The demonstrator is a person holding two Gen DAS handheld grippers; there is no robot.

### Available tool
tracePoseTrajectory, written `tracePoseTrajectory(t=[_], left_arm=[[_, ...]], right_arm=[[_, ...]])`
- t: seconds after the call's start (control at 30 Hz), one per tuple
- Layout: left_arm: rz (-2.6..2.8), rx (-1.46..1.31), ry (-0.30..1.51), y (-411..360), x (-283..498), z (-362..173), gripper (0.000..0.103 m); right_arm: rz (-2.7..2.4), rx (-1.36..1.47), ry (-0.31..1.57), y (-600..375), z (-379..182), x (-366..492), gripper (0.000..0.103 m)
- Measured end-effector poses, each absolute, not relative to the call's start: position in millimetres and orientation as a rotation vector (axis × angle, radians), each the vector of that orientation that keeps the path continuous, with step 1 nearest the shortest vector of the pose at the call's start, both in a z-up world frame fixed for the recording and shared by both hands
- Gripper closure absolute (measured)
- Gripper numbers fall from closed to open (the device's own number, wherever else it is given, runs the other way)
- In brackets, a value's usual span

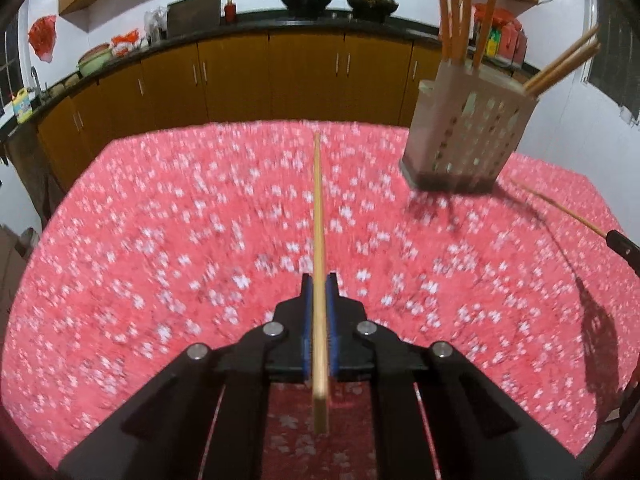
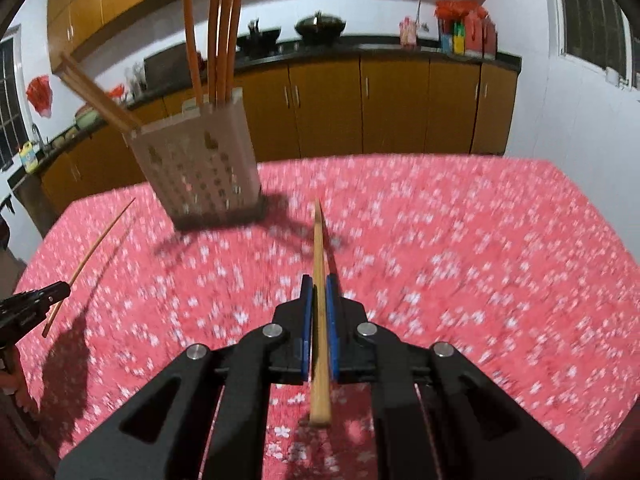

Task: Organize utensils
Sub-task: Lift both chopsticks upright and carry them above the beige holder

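The left tongs (image 1: 319, 280) are closed on a wooden chopstick (image 1: 318, 216), which is clamped between the two blue pads (image 1: 306, 320). The chopstick runs along the centre line of the left wrist view: its thick end projects behind the pads toward the bottom of the frame, and its thin end points to the upper centre, above the bench (image 1: 160, 240).

The right tongs (image 2: 319, 280) are likewise closed on a second chopstick (image 2: 319, 248), pinched between their blue pads (image 2: 332, 320). This one lies along the centre of the right wrist view, thick end at the lower centre, tip toward the middle of the frame.

Each tool appears at the edge of the other view: the right tongs (image 1: 622, 246) at the right edge of the left wrist view, and the left tongs (image 2: 36, 304) at the left edge of the right wrist view, both with a chopstick protruding.

A perforated utensil holder (image 1: 464, 140) stands on the bench, upper right in the left wrist view and upper left (image 2: 200, 168) in the right wrist view, well apart from both tongs. It contains several upright orange-handled utensils (image 1: 460, 12) in one part and a bundle of slanted wooden chopsticks (image 1: 564, 68) in another.

The bench is covered by a red floral cloth. Behind it, a counter (image 1: 280, 28) with yellow-brown cabinets carries two dark woks (image 1: 340, 0).
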State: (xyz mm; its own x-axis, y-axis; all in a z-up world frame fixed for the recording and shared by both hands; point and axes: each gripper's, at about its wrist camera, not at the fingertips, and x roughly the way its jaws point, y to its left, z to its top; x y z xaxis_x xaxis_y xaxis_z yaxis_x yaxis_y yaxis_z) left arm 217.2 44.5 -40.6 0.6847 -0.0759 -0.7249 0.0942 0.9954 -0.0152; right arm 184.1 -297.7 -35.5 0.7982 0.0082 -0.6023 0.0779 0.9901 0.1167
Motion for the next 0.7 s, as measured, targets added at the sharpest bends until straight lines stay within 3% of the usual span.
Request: tracePoseTrajectory(t=[0.7], left_arm=[[-0.141,-0.002,0.556,48.6,200.4,66.0,0.095]], right_arm=[[-0.038,0.131,0.451,-307.2,33.7,176.5,0.096]])
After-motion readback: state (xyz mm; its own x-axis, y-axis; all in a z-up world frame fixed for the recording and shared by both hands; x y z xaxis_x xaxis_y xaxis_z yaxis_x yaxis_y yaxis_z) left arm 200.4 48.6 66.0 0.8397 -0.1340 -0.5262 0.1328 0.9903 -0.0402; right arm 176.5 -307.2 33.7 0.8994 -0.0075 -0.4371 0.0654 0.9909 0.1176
